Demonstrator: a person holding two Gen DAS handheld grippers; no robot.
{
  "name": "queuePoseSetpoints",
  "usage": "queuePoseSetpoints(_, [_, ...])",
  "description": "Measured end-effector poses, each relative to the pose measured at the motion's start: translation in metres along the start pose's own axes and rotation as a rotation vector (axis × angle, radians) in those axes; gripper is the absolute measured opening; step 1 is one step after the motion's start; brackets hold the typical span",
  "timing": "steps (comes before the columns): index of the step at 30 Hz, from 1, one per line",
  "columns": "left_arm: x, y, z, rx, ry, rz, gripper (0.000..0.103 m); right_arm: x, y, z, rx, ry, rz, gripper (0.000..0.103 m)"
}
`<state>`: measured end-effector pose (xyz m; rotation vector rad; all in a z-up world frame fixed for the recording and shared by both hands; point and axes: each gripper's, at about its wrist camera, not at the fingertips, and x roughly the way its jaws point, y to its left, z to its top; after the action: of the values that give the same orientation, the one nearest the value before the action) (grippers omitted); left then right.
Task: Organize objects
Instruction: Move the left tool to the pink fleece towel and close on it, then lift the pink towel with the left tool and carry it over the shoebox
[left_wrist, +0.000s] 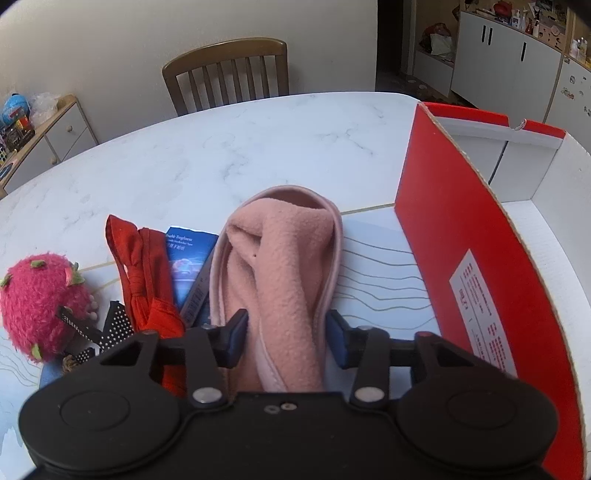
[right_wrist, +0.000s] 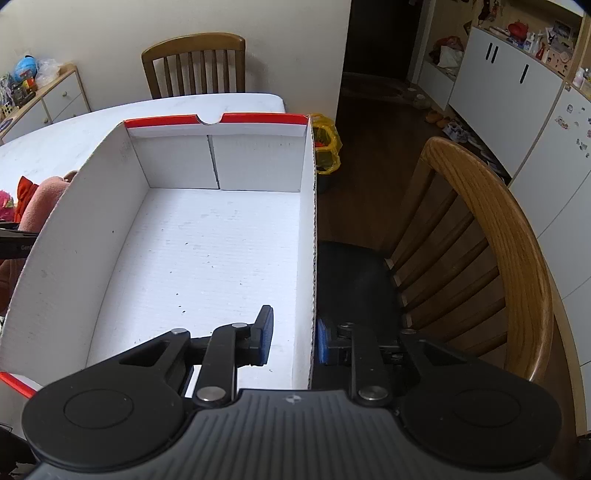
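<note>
A pink fleece slipper (left_wrist: 280, 258) lies on the white marble table (left_wrist: 221, 147), just left of the red shoebox (left_wrist: 461, 240). My left gripper (left_wrist: 286, 339) is shut on its near end, with a blue pad pressed against each side. In the right wrist view the same box (right_wrist: 110, 221) shows a bare white inside. My right gripper (right_wrist: 295, 338) straddles the box's right wall (right_wrist: 313, 240). One finger is inside and one outside, and a gap shows between the inner pad and the wall. The slipper (right_wrist: 40, 199) peeks over the box's left wall.
Left of the slipper lie a blue packet (left_wrist: 190, 266), a red bow (left_wrist: 144, 273), a black dotted ribbon (left_wrist: 110, 325) and a pink dragon-fruit plush (left_wrist: 37, 302). A wooden chair (left_wrist: 229, 70) stands behind the table, another chair (right_wrist: 498, 240) at its right. A yellow toy (right_wrist: 327, 147) sits on the floor.
</note>
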<state>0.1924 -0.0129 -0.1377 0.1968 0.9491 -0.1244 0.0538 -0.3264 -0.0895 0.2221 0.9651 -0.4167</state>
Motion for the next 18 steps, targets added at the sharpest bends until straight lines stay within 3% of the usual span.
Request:
queuePoseSetpoints(3, [-0.003, 0.000, 0.000, -0.005, -0.006, 0.008, 0.022, 0.000, 0.001, 0.000, -0.010, -0.002, -0.007, 0.019])
queuePoseSetpoints(5, [-0.007, 0.002, 0.001, -0.011, -0.011, 0.003, 0.018, 0.000, 0.001, 0.000, -0.016, -0.005, -0.018, 0.016])
queuePoseSetpoints(14, [-0.031, 0.012, 0.008, -0.060, -0.012, -0.030, 0.013, 0.000, -0.004, 0.000, 0.001, -0.001, -0.020, 0.008])
queuePoseSetpoints(18, [-0.047, 0.022, 0.015, -0.113, -0.033, -0.091, 0.011, 0.000, -0.005, -0.001, 0.000, -0.003, -0.022, 0.005])
